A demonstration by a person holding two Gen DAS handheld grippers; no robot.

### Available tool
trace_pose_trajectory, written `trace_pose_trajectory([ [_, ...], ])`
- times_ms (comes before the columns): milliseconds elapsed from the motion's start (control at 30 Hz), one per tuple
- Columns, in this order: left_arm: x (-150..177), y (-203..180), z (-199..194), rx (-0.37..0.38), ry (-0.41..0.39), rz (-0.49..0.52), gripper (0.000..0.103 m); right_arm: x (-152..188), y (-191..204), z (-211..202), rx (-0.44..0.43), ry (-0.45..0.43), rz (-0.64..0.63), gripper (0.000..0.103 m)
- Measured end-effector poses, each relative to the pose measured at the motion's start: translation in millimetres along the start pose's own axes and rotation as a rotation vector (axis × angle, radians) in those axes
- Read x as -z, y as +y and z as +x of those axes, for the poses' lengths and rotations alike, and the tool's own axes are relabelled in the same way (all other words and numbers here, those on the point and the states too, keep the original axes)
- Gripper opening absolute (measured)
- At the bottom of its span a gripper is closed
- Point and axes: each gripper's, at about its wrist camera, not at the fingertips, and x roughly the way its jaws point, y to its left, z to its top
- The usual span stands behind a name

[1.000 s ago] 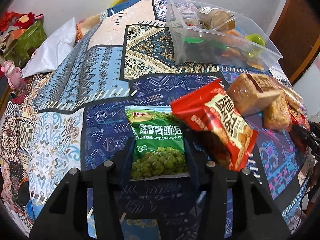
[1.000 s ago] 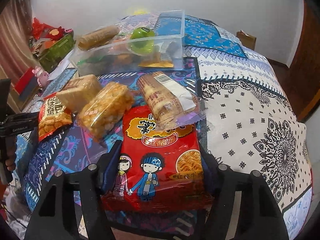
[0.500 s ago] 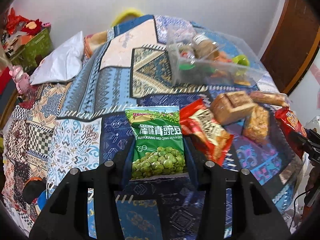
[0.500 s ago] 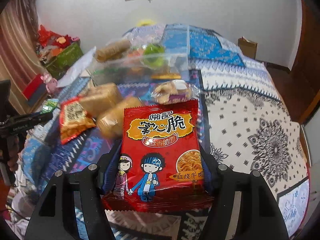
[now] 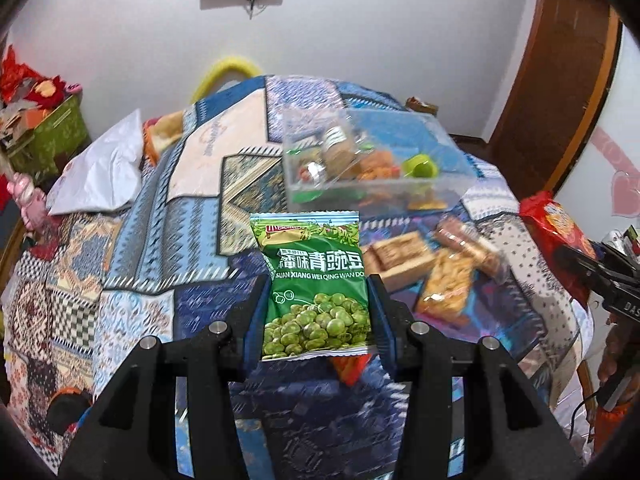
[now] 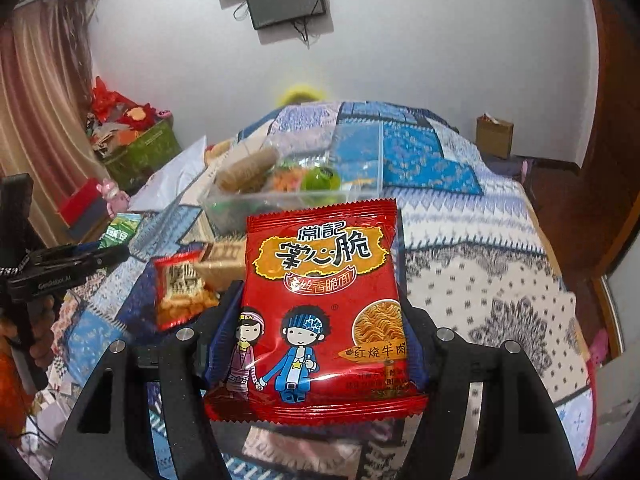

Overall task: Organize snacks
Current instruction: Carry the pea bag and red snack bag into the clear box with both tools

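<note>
My left gripper (image 5: pixel 316 300) is shut on a green pea snack packet (image 5: pixel 314 284) and holds it in the air above the bed. My right gripper (image 6: pixel 320 320) is shut on a red noodle snack packet (image 6: pixel 320 300), also lifted. A clear plastic bin (image 5: pixel 372 168) with several snacks in it stands further back on the patterned bedspread; it also shows in the right wrist view (image 6: pixel 280 188). Loose snack packets (image 5: pixel 444 276) lie in front of the bin. A red packet (image 6: pixel 180 288) and a tan box (image 6: pixel 224 264) lie left of the right gripper.
A patterned bedspread (image 5: pixel 120 248) covers the bed. A white pillow (image 5: pixel 100 176) lies at the far left. A green box (image 6: pixel 140 152) with clutter stands by the wall. A wooden door (image 5: pixel 560 80) is at the right. The other gripper shows at the left edge (image 6: pixel 60 268).
Both grippers have risen and pulled back from the bed with their packets held; the bin and loose snacks now look smaller and farther away.
</note>
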Motion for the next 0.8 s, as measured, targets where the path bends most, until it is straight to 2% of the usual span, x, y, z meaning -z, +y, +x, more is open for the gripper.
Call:
trace_pose_trajectory([
  [433,-61.1,-41.2,32.2,0.051,-0.048,0.052,0.046,-53.6,-5.7,25.2,0.013,-0.073,-0.028,0.065],
  [567,-81.2,-48.5,48.7,0.045,-0.053,0.071,0.047,-70.3,-9.6,34.4,0.015,-0.085,-0.034,0.065],
  [800,-112.8,-53.6,75.6,0.063,-0.047,0.042,0.047,-92.1,-13.1,54.3,0.022,-0.093,-0.053,0.065],
])
